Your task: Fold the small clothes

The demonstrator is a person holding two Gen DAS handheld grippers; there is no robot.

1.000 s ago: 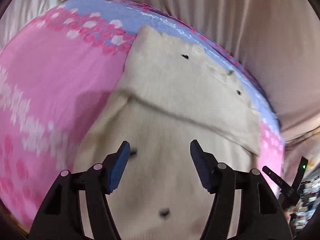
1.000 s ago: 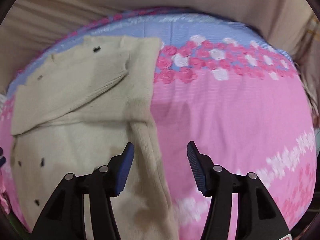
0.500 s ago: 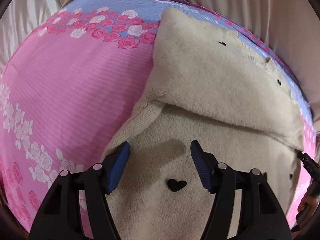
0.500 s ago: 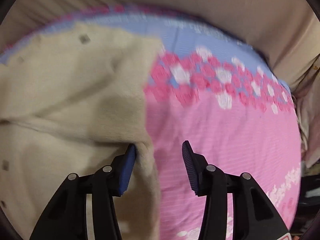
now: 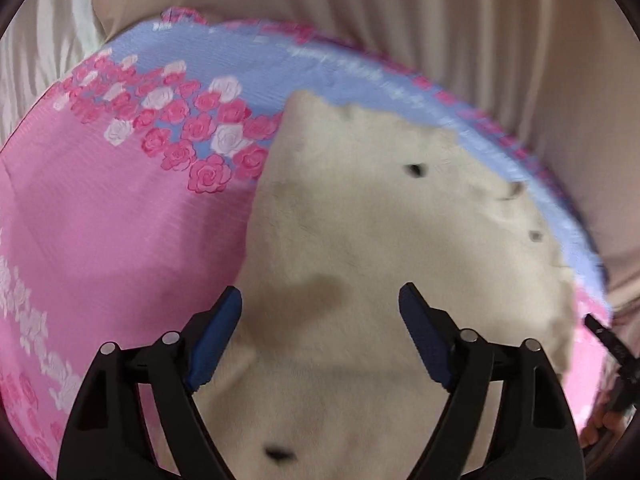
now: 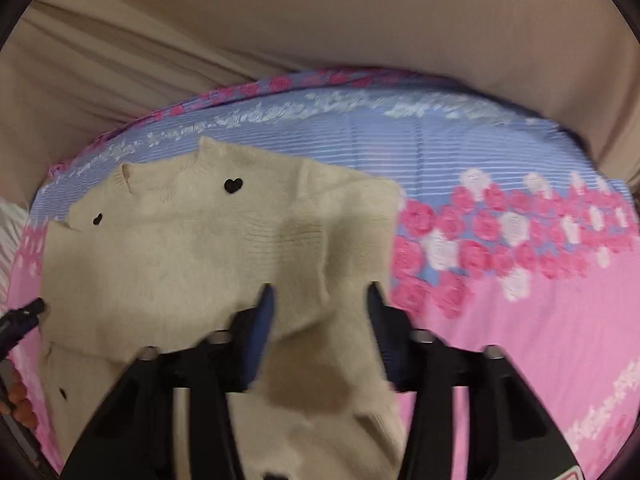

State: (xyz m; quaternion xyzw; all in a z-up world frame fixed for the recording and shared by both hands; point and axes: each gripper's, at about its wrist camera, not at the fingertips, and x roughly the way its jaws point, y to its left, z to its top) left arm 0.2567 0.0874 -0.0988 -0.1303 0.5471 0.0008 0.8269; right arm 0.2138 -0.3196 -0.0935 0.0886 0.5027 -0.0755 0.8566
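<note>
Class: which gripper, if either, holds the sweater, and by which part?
The left gripper is open, holding nothing. The right gripper straddles a raised fold of the sweater; whether it grips is unclear.

Pink-and-blue rose-print bed sheet, cream knit sweater lying on it

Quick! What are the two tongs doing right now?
Left tongs: open, holding nothing, above the cream knitted sweater with small black hearts.
Right tongs: open around a raised fold of that sweater, grip not closed.
</note>
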